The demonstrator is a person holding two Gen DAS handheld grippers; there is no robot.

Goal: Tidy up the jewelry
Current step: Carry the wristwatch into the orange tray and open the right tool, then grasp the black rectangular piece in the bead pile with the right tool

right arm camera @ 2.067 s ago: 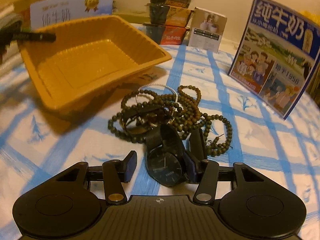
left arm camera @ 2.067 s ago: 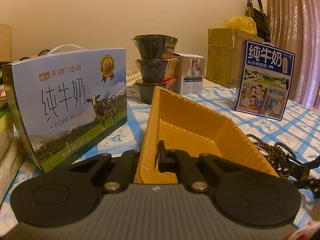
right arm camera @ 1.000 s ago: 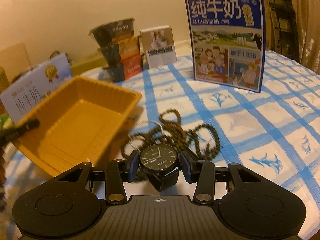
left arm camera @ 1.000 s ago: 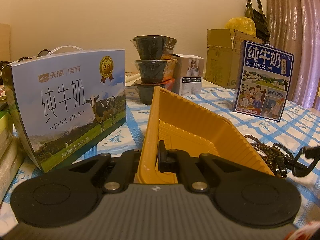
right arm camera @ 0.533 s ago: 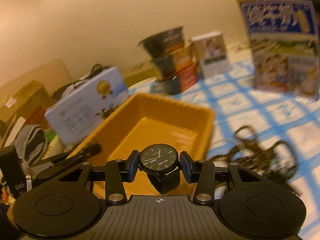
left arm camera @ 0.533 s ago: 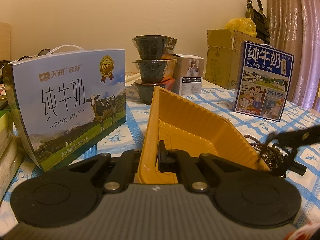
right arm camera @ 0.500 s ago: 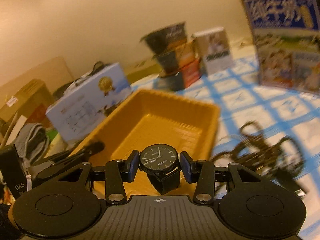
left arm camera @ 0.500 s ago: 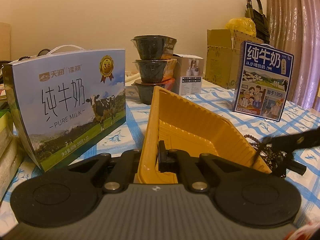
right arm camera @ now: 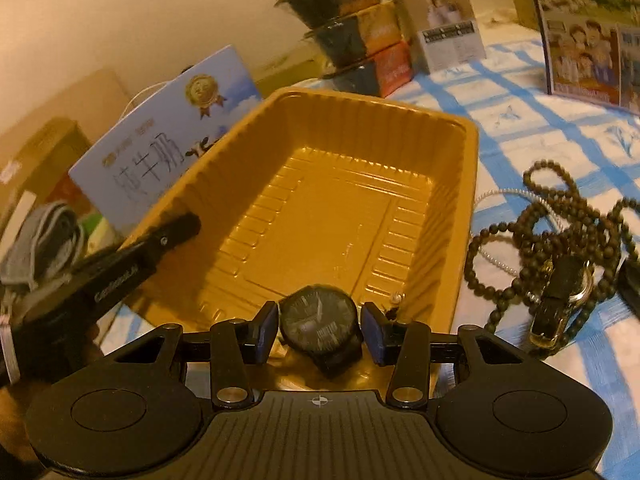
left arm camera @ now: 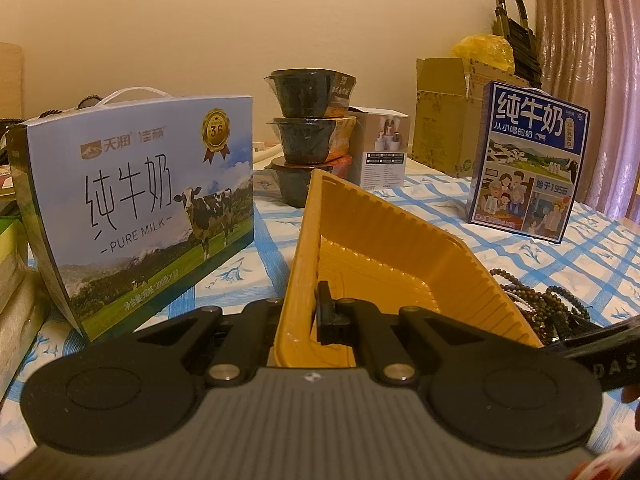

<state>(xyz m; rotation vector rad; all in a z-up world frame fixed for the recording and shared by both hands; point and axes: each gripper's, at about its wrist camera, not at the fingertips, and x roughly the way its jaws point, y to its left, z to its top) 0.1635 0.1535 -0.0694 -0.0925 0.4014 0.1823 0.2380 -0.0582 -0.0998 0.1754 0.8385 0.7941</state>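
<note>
The right gripper [right arm camera: 319,330] hangs over the near end of the yellow tray [right arm camera: 472,184], its blue pads [right arm camera: 267,330] parted, with small gaps on either side of the black watch [right arm camera: 318,322] between them; whether the watch touches the tray floor cannot be told. The left gripper [left arm camera: 304,316] is clamped on the tray's near wall, one finger inside, one outside. Right of the tray, a tangle of bead strings [right arm camera: 548,216] and a second watch [right arm camera: 560,300] lie on the blue-checked cloth [right arm camera: 532,120]. A milk carton [left arm camera: 136,208] stands left; stacked bowls [left arm camera: 310,132] and a small box [left arm camera: 382,156] stand at the far side.
</note>
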